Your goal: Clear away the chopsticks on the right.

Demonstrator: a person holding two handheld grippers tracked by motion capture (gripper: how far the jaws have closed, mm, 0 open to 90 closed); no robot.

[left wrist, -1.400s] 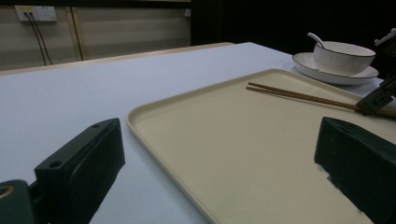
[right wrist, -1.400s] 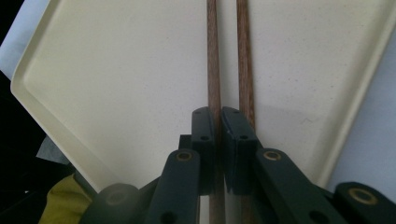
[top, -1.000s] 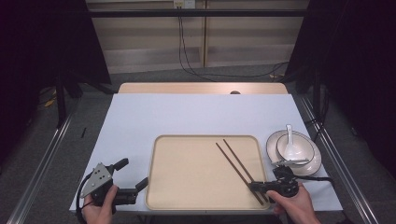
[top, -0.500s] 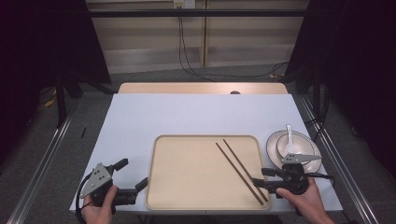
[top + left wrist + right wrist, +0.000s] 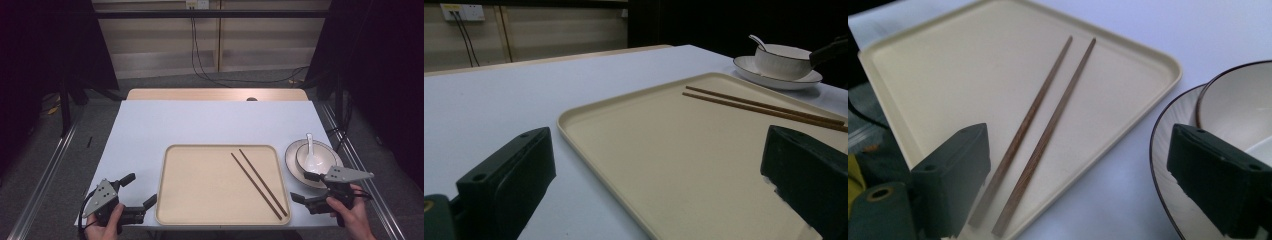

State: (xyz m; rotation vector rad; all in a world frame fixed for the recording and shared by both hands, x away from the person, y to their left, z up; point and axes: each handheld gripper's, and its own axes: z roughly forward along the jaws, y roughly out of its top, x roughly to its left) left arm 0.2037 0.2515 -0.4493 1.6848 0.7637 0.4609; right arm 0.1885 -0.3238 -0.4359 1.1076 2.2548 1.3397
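Work in hand: table setting on a tray; the chopsticks point(image 5: 259, 183) lie on the tray point(image 5: 200, 185), a matched pair, side by side and nearly parallel.
Chopsticks, position: right half of the tray, flat on its floor, near ends close to the tray's near right corner.
Chopsticks, long axis: diagonal, running from the near right corner up and away toward the tray's middle.
Right gripper point(image 5: 308, 187): jaws have just been opening and now stand wide, nothing between them; it sits just off the tray's right edge, between the chopsticks' near ends and the plate point(image 5: 291, 162).
Right gripper view: the chopsticks point(image 5: 1045, 125) lie toward the left jaw, apart from it; plate rim beside the right jaw.
Left gripper point(image 5: 134, 189): jaws open and empty, resting at the tray's near left corner, well apart from the chopsticks.
Bowl and spoon: white bowl point(image 5: 315, 159) on the plate, spoon point(image 5: 309, 145) standing in it, just beyond the right gripper.
Nearer hand: the right one, by a clear margin.
Judgement: chopsticks look placed; the bowl set is the likely next item, lying just ahead of the right gripper.
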